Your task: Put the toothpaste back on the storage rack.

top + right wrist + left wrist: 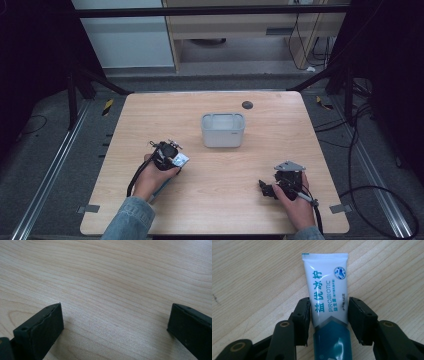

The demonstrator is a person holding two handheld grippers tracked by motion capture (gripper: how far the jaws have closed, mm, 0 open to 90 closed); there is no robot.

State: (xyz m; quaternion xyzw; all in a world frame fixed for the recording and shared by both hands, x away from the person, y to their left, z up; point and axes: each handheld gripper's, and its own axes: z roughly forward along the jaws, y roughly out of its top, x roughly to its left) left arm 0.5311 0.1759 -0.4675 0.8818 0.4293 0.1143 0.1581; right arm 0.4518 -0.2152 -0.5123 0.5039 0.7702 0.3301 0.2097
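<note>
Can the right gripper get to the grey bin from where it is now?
Probably yes. The right gripper has its jaws wide apart with nothing between them, and bare table lies between it and the grey bin. The left gripper, around the tube, sits off to the side.

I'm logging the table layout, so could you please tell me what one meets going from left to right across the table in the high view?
Left gripper shut on the toothpaste tube → grey bin → right gripper, jaws open.
</note>
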